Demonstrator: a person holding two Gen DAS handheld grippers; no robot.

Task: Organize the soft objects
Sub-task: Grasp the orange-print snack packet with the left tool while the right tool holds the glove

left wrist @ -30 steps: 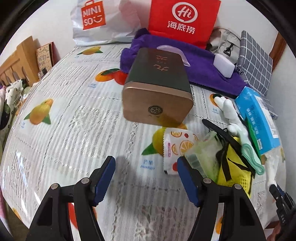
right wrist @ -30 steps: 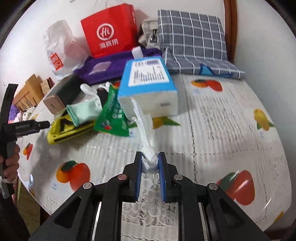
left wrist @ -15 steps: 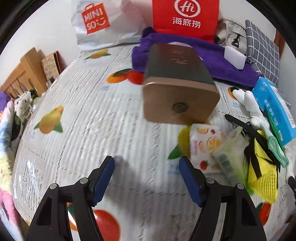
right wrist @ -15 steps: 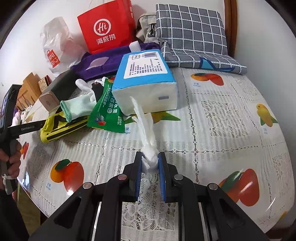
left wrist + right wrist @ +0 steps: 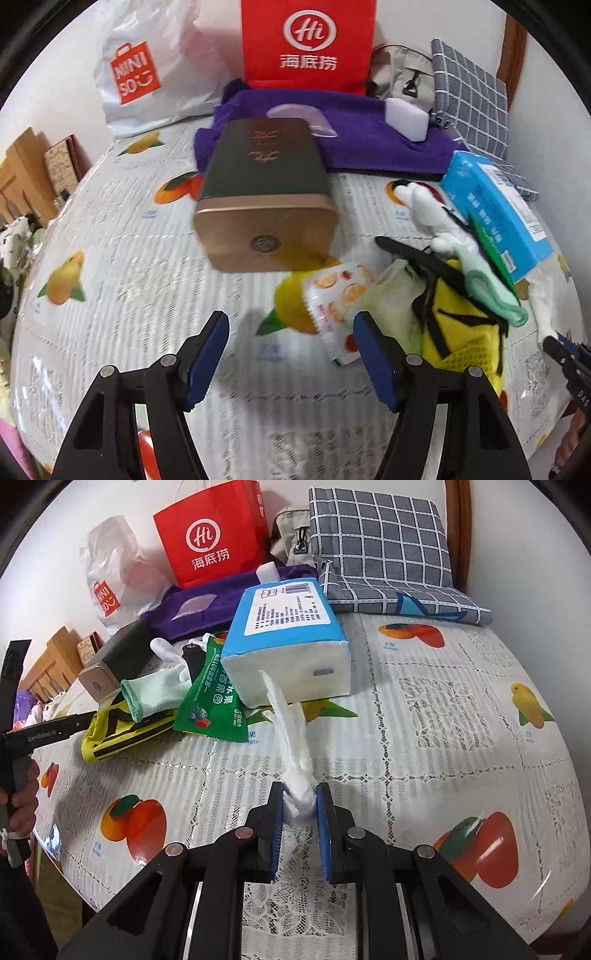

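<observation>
My right gripper (image 5: pixel 300 812) is shut on a white tissue (image 5: pixel 291 734) that trails back to the blue tissue pack (image 5: pixel 291 638) lying on the table. My left gripper (image 5: pixel 291 354) is open and empty above the fruit-print tablecloth (image 5: pixel 110 258), in front of a dark green and gold box (image 5: pixel 264 199). To its right lie a fruit-print sachet (image 5: pixel 336 302), a yellow mesh bag (image 5: pixel 461 332), a mint and white glove (image 5: pixel 465 251) and the blue tissue pack (image 5: pixel 495 214). A purple towel (image 5: pixel 351 133) lies behind the box.
A red paper bag (image 5: pixel 306 44), a white Miniso bag (image 5: pixel 144 74), a beige bag (image 5: pixel 402 77) and a grey checked cushion (image 5: pixel 380 550) stand along the back wall. A green wipes packet (image 5: pixel 214 701) lies by the tissue pack. Wooden furniture (image 5: pixel 26 177) stands left of the table.
My right gripper has pulled back and drawn the tissue further out of the pack. My left gripper has shifted over the table in front of the box and stays open.
</observation>
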